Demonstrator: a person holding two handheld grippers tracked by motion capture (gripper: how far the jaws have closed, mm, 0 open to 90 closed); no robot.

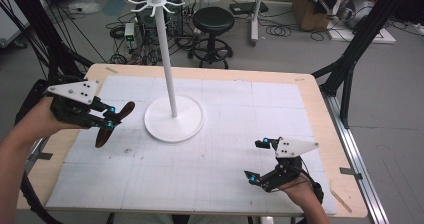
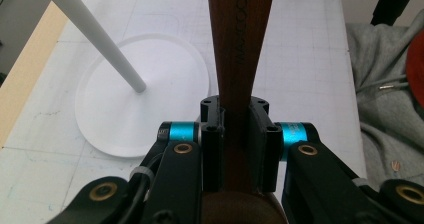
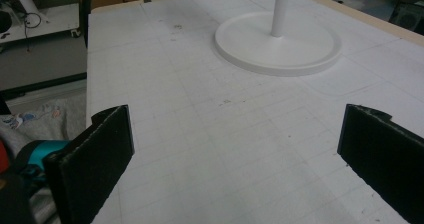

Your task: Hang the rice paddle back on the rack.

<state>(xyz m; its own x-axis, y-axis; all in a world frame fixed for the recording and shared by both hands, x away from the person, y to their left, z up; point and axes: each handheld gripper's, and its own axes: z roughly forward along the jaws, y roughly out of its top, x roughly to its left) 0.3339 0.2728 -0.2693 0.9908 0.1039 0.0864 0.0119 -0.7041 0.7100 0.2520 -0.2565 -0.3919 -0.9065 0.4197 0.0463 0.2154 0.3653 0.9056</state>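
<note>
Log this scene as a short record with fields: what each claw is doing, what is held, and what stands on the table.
left claw: shut on a dark wooden utensil, lifted clear of the mat
utensil handle: runs between the pads
right claw: open, nothing between the pads, low over the mat
stand: white hook stand upright on its round base, hooks bare
surface: white grid mat on a wooden table

Dark brown wooden spoon [image 1: 114, 124] was clamped mid-handle (lettering along the handle), tilted, lifted off the mat, just left of the white stand's base [image 1: 174, 120].
</note>
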